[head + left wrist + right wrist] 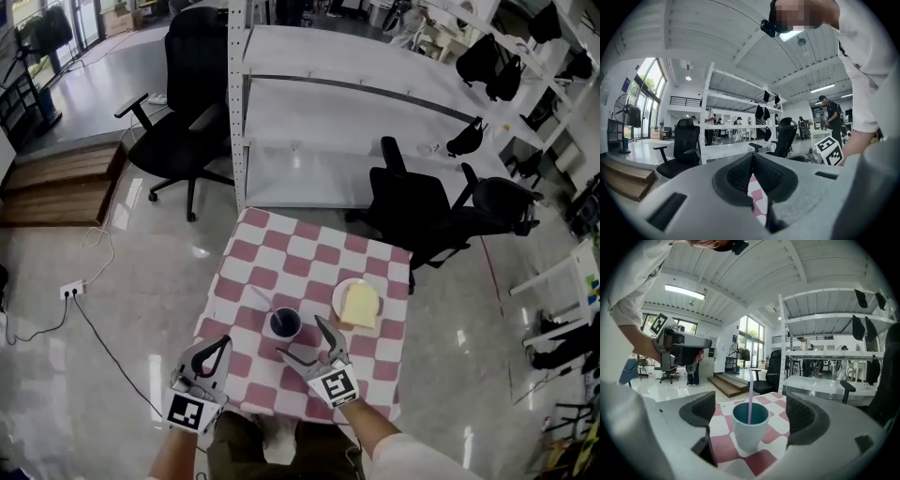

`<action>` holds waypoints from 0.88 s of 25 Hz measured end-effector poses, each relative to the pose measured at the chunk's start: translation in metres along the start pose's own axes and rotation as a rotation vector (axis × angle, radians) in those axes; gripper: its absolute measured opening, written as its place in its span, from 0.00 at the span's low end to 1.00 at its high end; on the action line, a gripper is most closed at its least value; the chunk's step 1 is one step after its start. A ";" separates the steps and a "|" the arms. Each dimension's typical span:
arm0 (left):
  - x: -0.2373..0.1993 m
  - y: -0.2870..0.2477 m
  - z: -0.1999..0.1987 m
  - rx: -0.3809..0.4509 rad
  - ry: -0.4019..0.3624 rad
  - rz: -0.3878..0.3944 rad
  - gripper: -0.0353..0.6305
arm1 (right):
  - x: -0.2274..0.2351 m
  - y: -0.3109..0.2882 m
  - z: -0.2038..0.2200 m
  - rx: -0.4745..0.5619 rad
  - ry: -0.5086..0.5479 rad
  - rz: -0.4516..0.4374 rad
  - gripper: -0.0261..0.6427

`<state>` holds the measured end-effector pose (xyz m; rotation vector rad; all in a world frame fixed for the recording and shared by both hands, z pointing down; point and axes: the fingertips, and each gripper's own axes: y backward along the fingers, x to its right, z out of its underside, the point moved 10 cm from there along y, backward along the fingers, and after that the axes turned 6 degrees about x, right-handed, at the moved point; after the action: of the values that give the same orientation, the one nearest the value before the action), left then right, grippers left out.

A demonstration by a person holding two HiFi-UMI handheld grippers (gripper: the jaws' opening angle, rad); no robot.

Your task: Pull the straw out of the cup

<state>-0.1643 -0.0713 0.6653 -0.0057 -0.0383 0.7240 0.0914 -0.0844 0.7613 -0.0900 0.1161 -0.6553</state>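
A cup [285, 323] with a dark teal inside stands near the front of the checkered table [281, 253]. A pale purple straw [262, 301] leans out of it to the back left. My right gripper [302, 339] is open just in front of the cup, with its fingers reaching toward it. In the right gripper view the cup [750, 427] and straw [750, 397] sit between the wide-apart jaws of my right gripper [751, 414], untouched. My left gripper [221, 345] hovers over the table's front left corner, shut and empty. In its own view my left gripper [752, 161] shows pads pressed together.
A white plate [341, 296] with a yellow block [361, 304] sits right of the cup. Behind the table stand a white shelf rack [239, 103] and black office chairs [183, 103] [427, 206]. Wooden steps [56, 183] lie far left.
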 end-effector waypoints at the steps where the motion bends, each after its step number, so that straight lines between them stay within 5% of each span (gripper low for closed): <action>1: 0.000 -0.001 0.004 -0.003 -0.001 0.001 0.06 | 0.001 -0.002 0.006 -0.003 0.000 0.000 0.75; 22: -0.011 0.003 0.050 -0.015 -0.027 -0.019 0.06 | 0.003 -0.045 0.065 -0.013 0.010 -0.024 0.75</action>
<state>-0.1761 -0.0766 0.7149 -0.0097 -0.0697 0.7045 0.0753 -0.1182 0.8303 -0.1005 0.1294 -0.6791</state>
